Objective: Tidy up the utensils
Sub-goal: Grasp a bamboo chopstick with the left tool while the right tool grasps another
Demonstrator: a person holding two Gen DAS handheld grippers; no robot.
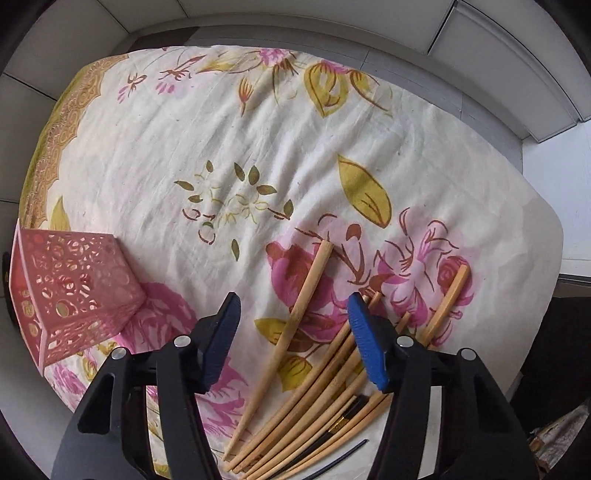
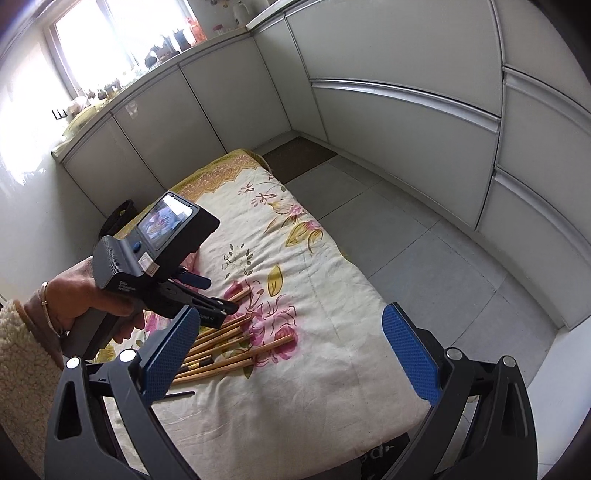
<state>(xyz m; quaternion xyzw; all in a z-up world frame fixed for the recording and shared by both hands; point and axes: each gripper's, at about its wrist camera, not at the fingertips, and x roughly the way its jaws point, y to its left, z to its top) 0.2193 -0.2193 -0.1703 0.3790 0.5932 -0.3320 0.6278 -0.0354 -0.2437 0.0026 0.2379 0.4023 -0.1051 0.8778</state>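
Several wooden chopsticks (image 1: pixel 314 398) lie fanned on the flowered cloth (image 1: pixel 258 147) near the tabletop's near edge, seen from the left wrist, under the left tool (image 1: pixel 295 343), whose blue pads stand apart and empty. A pink perforated holder (image 1: pixel 70 291) sits at the left edge.

From the right wrist, the right tool (image 2: pixel 295 354) hangs wide apart, holding nothing, above the cloth's near right corner, with the chopsticks (image 2: pixel 229 347) left of it, near the left tool (image 2: pixel 207 291).

Pale grey cabinet doors (image 2: pixel 399 122) line two walls above a grey tiled floor (image 2: pixel 413 236), while a bright window (image 2: pixel 122 33) washes daylight over a cluttered countertop (image 2: pixel 147 70) beneath it.
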